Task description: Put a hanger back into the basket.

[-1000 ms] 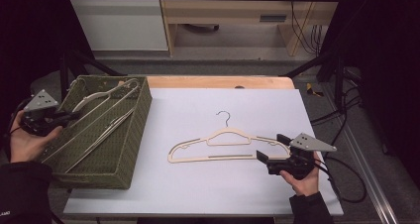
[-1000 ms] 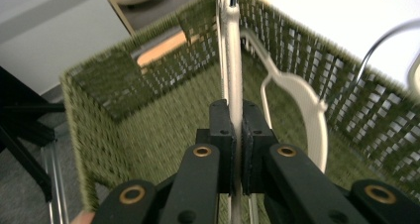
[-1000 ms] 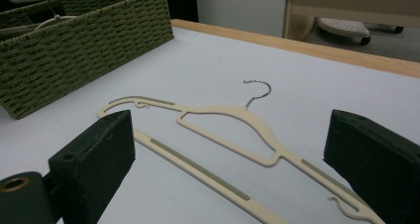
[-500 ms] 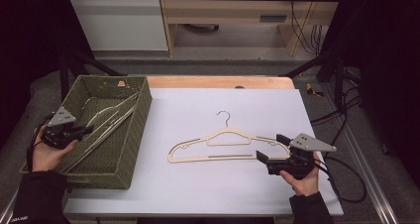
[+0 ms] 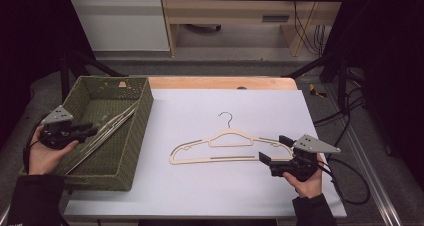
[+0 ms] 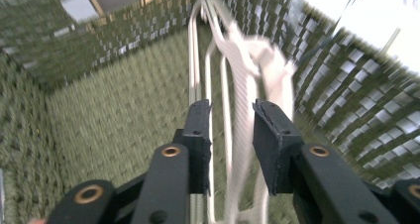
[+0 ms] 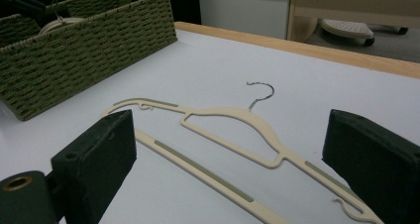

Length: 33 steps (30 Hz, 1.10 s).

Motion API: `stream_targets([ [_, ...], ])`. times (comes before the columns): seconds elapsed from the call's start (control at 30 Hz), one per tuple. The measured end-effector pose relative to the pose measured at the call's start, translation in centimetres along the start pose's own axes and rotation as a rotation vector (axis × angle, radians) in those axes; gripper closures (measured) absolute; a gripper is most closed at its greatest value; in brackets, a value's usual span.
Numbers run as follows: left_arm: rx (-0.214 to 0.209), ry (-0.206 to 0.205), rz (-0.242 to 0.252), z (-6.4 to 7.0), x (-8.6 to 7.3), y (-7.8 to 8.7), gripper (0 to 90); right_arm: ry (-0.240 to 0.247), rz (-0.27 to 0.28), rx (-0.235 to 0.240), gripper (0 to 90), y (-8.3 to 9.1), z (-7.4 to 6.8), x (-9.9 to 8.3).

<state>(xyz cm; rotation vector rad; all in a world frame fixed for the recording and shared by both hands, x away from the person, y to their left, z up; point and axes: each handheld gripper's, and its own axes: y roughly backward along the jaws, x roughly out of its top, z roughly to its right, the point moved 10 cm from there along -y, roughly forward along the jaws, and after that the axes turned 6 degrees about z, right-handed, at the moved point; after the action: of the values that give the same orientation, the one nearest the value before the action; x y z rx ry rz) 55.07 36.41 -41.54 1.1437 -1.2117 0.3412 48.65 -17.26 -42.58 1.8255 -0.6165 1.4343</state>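
A cream clothes hanger with a metal hook lies flat on the white table. The right tool rests on the table at the hanger's right end, its jaws spread wide with the hanger's end between them, not gripping it. A green woven basket sits at the table's left side with more hangers inside. The left tool is down in the basket, jaws a little apart around the thin bars, not squeezing them.

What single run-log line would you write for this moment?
left gripper: open, over hangers in basket | right gripper: open, at table hanger end | table hanger: flat, ungripped
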Motion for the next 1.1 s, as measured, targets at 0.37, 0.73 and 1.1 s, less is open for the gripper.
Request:
stream_targets([
  [0.37, 0.014, 0.03, 0.176, 2.8, 4.6, 2.9, 30.2, -0.005, 0.01, -0.003, 7.1, 0.2, 0.1, 0.3],
  [0.73, -0.101, -0.01, 0.268, 10.0, 8.7, 1.5, 16.3, -0.003, 0.012, -0.002, 7.2, 0.3, 0.1, 0.3],
  [1.1, -0.245, -0.05, 0.222, 17.7, 8.8, -3.6, 15.3, -0.002, 0.01, -0.003, 7.4, 0.3, 0.2, 0.3],
])
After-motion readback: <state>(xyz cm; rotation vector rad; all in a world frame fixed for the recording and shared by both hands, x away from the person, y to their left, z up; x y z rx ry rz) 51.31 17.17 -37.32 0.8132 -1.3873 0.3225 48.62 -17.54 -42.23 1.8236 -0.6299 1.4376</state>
